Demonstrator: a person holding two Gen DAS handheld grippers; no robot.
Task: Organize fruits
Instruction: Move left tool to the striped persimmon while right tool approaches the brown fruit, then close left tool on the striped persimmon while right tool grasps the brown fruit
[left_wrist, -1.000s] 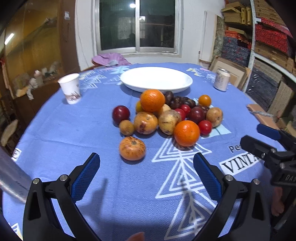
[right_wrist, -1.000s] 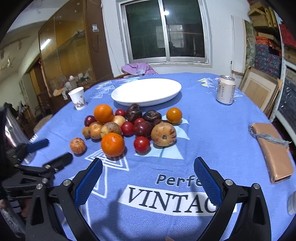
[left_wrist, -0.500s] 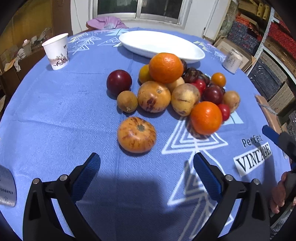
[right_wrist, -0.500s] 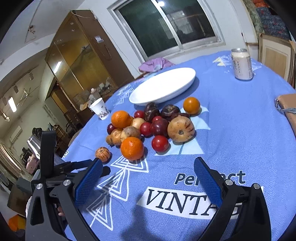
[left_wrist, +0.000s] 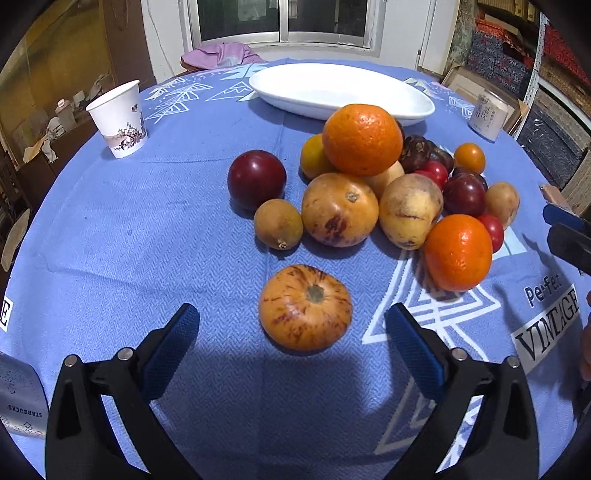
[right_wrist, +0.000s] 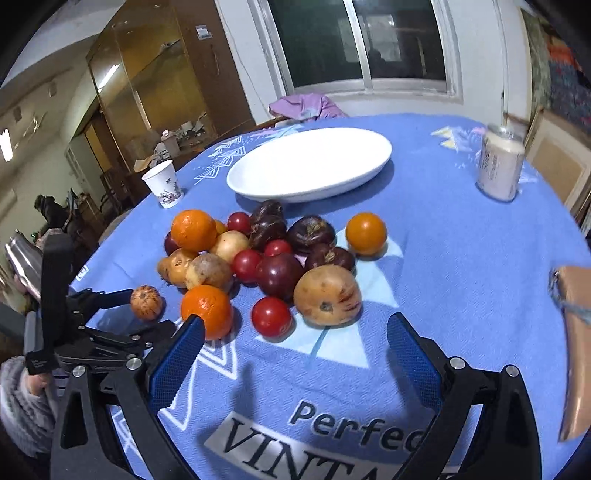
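Left gripper (left_wrist: 291, 328) has closed in on the lone streaked fruit (left_wrist: 305, 307) over the last second: a second ago it hung well back with the whole pile far ahead; now the fruit sits just ahead of the fingertips, centred between them, apart from both pads. Jaws wide, holding nothing. The fruit lies alone on the blue cloth (left_wrist: 147, 229), near the pile (left_wrist: 373, 184) but not touching it. Right gripper (right_wrist: 291, 345) has also tilted and drawn nearer the pile's other side; jaws wide, empty, with a red tomato (right_wrist: 271, 316) and a tan fruit (right_wrist: 327, 295) just ahead of them. White dish (left_wrist: 343, 92) beyond the pile holds nothing, so sorting looks not yet begun. Judgement: the left approach is lined up for a first pick; a short advance would bring the pads beside the fruit before closing. It is round and may roll if nudged off-centre. Paper cup (left_wrist: 119, 119) and can (right_wrist: 499, 166) stand well clear.
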